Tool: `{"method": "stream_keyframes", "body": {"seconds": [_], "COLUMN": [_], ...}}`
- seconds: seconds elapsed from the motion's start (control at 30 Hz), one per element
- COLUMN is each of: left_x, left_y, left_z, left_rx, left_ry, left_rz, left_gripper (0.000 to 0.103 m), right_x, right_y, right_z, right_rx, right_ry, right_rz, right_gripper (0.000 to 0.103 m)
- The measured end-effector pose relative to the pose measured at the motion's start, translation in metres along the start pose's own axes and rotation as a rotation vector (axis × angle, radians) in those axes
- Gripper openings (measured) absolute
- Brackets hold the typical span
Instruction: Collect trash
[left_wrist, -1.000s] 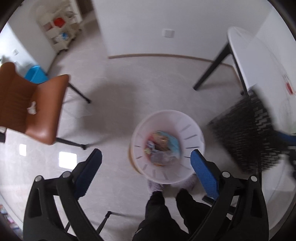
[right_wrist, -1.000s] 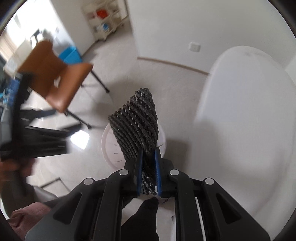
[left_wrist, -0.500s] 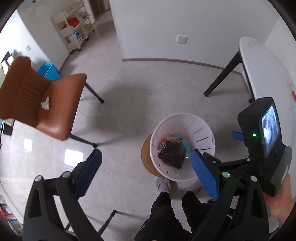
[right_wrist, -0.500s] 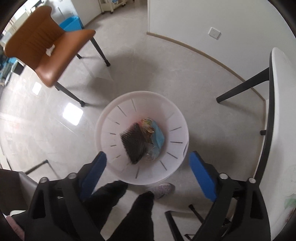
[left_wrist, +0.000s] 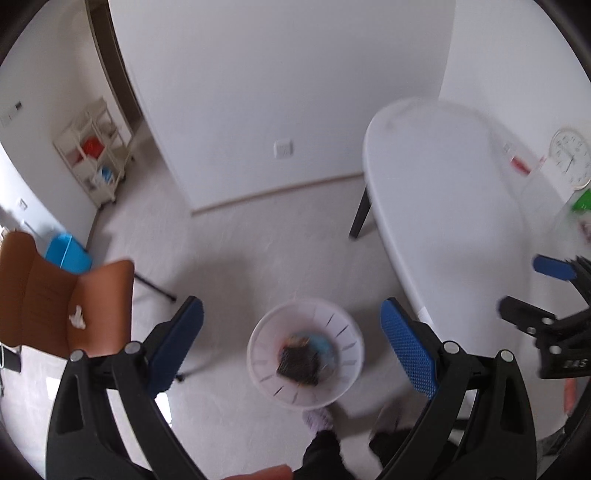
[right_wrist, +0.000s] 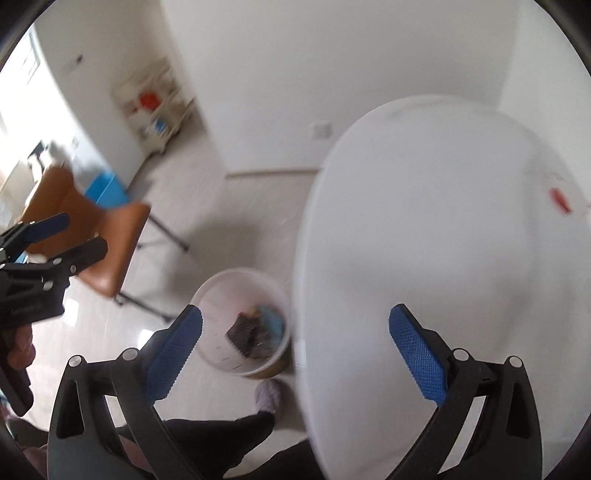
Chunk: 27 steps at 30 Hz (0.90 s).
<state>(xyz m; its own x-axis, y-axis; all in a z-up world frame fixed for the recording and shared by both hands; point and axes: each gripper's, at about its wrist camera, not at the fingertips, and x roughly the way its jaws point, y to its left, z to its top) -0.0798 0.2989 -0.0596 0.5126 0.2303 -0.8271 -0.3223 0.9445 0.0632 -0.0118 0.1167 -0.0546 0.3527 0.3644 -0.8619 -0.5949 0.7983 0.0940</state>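
Room: pale tiled floor (left_wrist: 258, 236), white walls, cream shelf cart (left_wrist: 94, 158) far left.
Bin: white round slotted plastic wastebasket (left_wrist: 347, 354) on floor, just left of worktop edge.
Trash: black mesh foam piece (left_wrist: 299, 365) lies inside bin on colourful wrappers.
Worktop: white oval table (right_wrist: 424, 240), right side.
Chair: brown leather chair (left_wrist: 48, 295) left, white crumpled scrap (left_wrist: 77, 318) on seat.
Left tongs (left_wrist: 291, 347): apart, empty.
Right tongs (right_wrist: 295, 341): just been opening, now wide apart, nothing between.
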Motion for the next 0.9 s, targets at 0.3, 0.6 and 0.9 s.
{"method": "stream_keyframes", "body": {"seconds": [0.3,0.6,0.9], "left_x": [-0.076,-0.139,-0.150], "left_y": [-0.104,-0.173,-0.180], "left_z": [0.042,0.060,0.060], "left_rx": [-0.032,-0.111,-0.165], "left_ry": [-0.191,-0.306,-0.298], "left_rz": [0.034,0.120,0.166], "left_gripper": [0.095,0.095,0.095], "right_x": [-0.118,-0.191,-0.193], "right_y": [-0.094,-0.145,-0.162], "right_z": [0.002,0.005,-0.001], "right_rx": [-0.010,-0.093,-0.114], "right_ry": [-0.222,-0.401,-0.409], "right_rz": [-0.067,-0.050,0.015], "right_gripper": [0.100,0.100,0.101]}}
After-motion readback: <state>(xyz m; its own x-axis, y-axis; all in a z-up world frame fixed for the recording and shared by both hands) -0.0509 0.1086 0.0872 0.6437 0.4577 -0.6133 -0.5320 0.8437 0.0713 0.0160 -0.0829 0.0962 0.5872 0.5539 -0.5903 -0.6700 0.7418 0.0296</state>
